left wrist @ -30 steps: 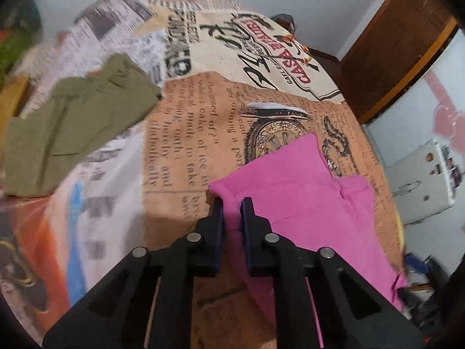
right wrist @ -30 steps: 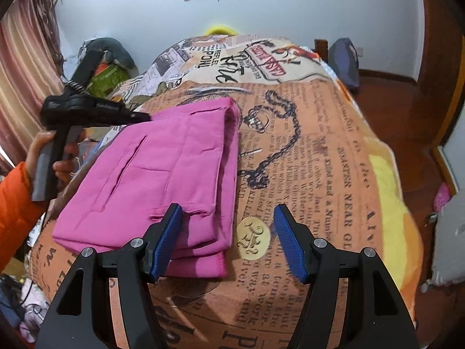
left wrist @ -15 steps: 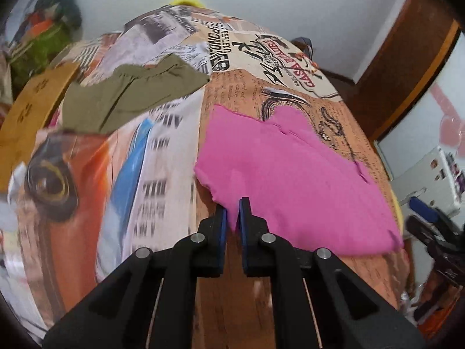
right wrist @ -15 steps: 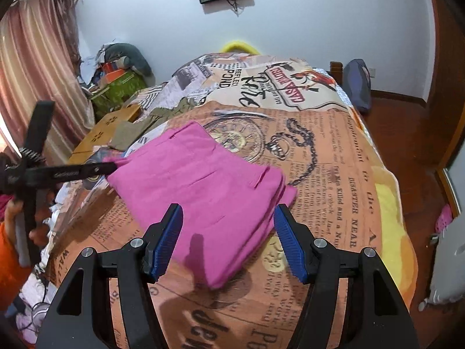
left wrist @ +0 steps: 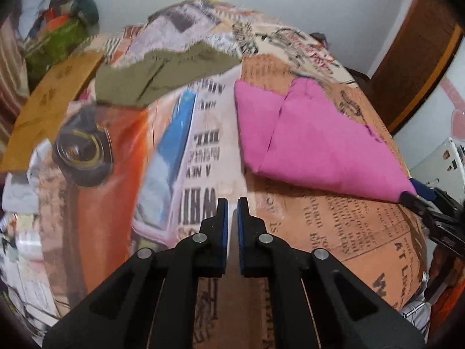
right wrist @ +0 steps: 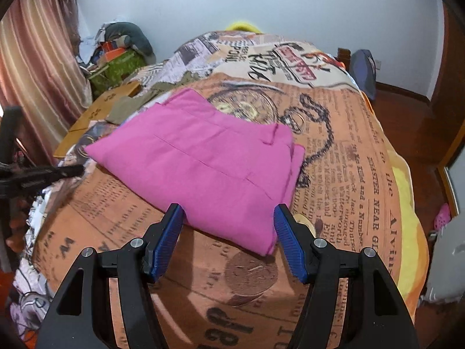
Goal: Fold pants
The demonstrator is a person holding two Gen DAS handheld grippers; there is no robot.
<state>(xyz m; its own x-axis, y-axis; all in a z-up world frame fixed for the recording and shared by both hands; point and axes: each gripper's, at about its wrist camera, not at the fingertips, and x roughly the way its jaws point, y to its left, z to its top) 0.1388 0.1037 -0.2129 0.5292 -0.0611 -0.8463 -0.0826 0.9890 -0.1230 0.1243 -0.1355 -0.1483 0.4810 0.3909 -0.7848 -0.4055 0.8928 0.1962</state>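
Pants: the folded bright-pink cotton pants (right wrist: 203, 168) lie flat on the newspaper-print orange bedspread (right wrist: 348, 151), in a compact multi-layered rectangle near the bed's near end.
Left gripper: the black two-finger left gripper with blue pads (left wrist: 232, 203) is pressed together with nothing between the pads, hanging over bare bedspread beside the pants.
Right gripper: the black two-finger right gripper with blue pads (right wrist: 229, 212) is spread wide, its fingers framing the near edge of the pants without pinching them.
Risk, near corner: if the right gripper closes here it probably catches only the top layers, and a lift would peel the fold apart.
Risk, drag: a low sweep over the soft bedspread could snag the cloth and skew the stack.
Risk, mix-up: the crumpled olive-green garment (left wrist: 165, 72) lies well apart further up the bed; little chance of confusion.
Count, pink pants: one.
Count, olive garments: one.
Count, grippers: two.
Count, flat brown cardboard pieces (left wrist: 49, 110): one, at the bed's left side.
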